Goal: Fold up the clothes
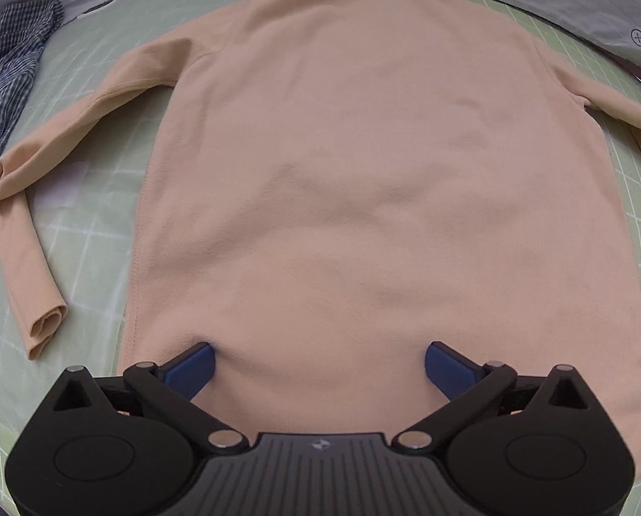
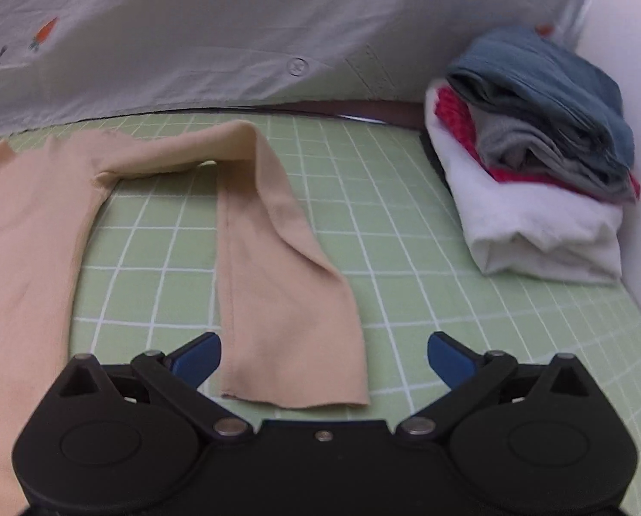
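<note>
Two grippers hang low over the work, both with jaws spread wide and nothing between them. The left gripper (image 1: 318,365) sits over the bottom hem of a peach long-sleeved top (image 1: 363,180), its blue fingers (image 1: 193,367) pressing lightly into the cloth at either side of the hem. The right gripper (image 2: 324,354) hovers at the cuff end of the top's right sleeve (image 2: 277,258), which bends back toward the camera and lies flat.

The top is spread out on a green grid mat (image 2: 406,258), its left sleeve (image 1: 23,215) bent downward beside the body. It looks soft, light and limp, likely to sag and slide rather than hold a crease, so a pinch at a cuff or hem corner seems the surest hold.

Beyond it lie a checked shirt (image 1: 10,86) at the far left, a stack of folded clothes (image 2: 535,163) at the right, and a pale sheet (image 2: 234,21) behind.
</note>
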Demonstrator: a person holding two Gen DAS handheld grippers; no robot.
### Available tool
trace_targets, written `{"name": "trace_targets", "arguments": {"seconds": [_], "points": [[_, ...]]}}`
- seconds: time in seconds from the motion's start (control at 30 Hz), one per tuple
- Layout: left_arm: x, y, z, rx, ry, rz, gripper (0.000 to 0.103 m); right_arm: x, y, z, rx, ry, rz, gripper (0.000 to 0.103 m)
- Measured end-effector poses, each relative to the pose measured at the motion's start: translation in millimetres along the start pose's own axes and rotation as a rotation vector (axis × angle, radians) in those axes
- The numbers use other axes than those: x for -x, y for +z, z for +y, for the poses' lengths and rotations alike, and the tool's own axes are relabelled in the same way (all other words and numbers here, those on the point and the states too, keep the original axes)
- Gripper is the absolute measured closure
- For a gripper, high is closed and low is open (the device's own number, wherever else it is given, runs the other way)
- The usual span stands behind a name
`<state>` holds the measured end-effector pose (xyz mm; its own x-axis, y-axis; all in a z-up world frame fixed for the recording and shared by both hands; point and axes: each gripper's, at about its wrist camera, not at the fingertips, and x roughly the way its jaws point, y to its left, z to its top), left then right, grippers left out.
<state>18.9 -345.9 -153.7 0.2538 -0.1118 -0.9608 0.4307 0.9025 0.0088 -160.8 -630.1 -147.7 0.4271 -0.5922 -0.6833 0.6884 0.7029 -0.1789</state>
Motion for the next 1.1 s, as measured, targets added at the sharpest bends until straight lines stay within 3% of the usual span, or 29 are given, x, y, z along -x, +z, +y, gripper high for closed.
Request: {"name": "trace_targets", "arguments": {"seconds": [0.1, 0.17, 0.3, 0.37, 0.47, 0.73, 0.87, 1.1], "points": [[1, -1, 1, 0.001, -0.001, 0.004, 0.000, -5, 5, 14, 0.064, 0.059, -0.005, 0.019], [1, -1, 1, -0.001, -0.002, 0.005, 0.000, -14, 6, 21, 0.083, 0.074, 0.020, 0.039], [3, -4, 1, 0.001, -0.002, 0.002, 0.000, -23, 8, 19, 0.049, 0.114, 0.034, 0.058], [4, -6, 1, 0.002, -0.001, 0.000, 0.000, -22, 6, 15, 0.029, 0.111, 0.042, 0.098], [5, -8, 1, 0.003, -0.001, -0.003, 0.000, -13, 1, -6, -0.053, 0.083, 0.034, 0.099], [6, -8, -1, 0.006, 0.000, -0.008, 0.000, 45, -14, -91, -0.316, -0.187, -0.071, 0.099], [7, -7, -4, 0.004, 0.000, -0.007, 0.000, 60, -12, -99, -0.292, -0.199, -0.103, 0.099], [1, -5, 1, 0.004, -0.002, -0.015, 0.000, 36, -48, -77, -0.225, -0.160, 0.102, 0.098]]}}
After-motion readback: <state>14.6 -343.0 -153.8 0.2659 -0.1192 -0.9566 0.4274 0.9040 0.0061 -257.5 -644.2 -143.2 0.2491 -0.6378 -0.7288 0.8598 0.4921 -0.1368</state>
